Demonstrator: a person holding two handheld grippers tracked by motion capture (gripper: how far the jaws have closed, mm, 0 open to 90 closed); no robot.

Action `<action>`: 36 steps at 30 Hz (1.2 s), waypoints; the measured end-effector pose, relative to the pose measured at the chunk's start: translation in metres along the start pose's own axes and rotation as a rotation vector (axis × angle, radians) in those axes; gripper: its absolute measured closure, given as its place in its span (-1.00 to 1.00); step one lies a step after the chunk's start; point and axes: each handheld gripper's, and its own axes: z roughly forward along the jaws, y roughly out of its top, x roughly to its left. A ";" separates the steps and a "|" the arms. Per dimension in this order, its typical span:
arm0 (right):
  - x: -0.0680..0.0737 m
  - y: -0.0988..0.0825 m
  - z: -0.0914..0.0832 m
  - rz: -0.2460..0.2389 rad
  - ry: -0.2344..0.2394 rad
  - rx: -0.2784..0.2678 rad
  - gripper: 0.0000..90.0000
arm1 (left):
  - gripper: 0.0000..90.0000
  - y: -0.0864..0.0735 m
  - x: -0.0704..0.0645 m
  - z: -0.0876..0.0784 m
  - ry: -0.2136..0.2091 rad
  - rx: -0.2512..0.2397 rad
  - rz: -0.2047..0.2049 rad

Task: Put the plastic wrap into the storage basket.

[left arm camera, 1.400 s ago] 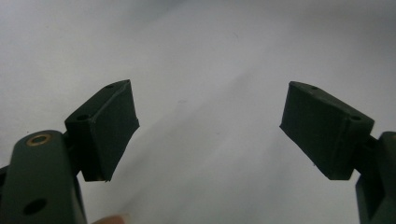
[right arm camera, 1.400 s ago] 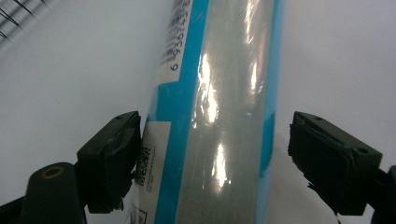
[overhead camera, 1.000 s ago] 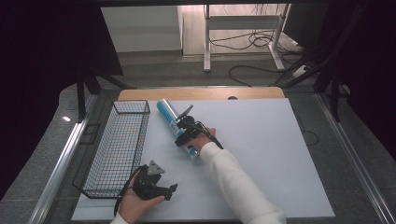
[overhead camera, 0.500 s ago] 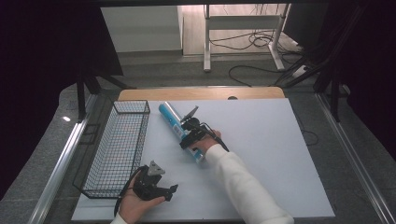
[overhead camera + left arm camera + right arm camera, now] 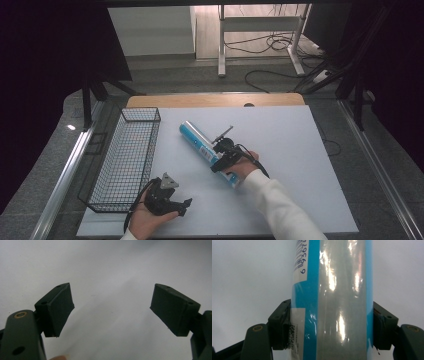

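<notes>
A long blue and silver tube (image 5: 199, 142) with a barcode label lies slantwise on the white mat (image 5: 300, 150). My right gripper (image 5: 222, 164) crosses its near half. In the right gripper view the tube (image 5: 342, 290) stands between the two black pads, which press on both its sides. These jaws have just been closing, so the right gripper (image 5: 332, 325) is shut on the tube. My left gripper (image 5: 184, 204) rests in a hand near the mat's front left corner. In the left gripper view its pads (image 5: 58, 307) stand wide apart over bare mat, so the left gripper (image 5: 111, 310) is open.
A black wire basket (image 5: 141, 109) stands along the mat's left side, with nothing seen inside it. A wooden table edge (image 5: 215, 100) shows behind the mat. Metal rails run down both sides, and cables lie on the floor at the back.
The right hand and the tube have shifted right and nearer together. The left hand has kept still.
</notes>
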 end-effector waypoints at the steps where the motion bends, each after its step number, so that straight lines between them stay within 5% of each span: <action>1: 0.000 -0.004 -0.003 -0.001 0.004 0.002 -0.30 | -0.60 0.000 0.000 0.000 0.001 0.000 0.001; 11: -0.001 -0.047 -0.026 -0.055 0.006 0.004 -0.29 | -0.60 0.000 -0.001 0.000 0.000 0.000 0.002; 20: -0.002 -0.110 -0.050 -0.116 0.013 -0.009 -0.29 | -0.60 0.001 -0.001 -0.001 0.002 -0.002 -0.001; 31: -0.003 -0.120 -0.054 -0.175 0.002 -0.018 -0.29 | -0.60 0.001 -0.001 0.000 0.002 0.000 0.000; 36: 0.000 -0.119 -0.054 -0.284 -0.019 -0.014 -0.29 | -0.60 0.001 0.000 -0.001 0.002 -0.002 -0.003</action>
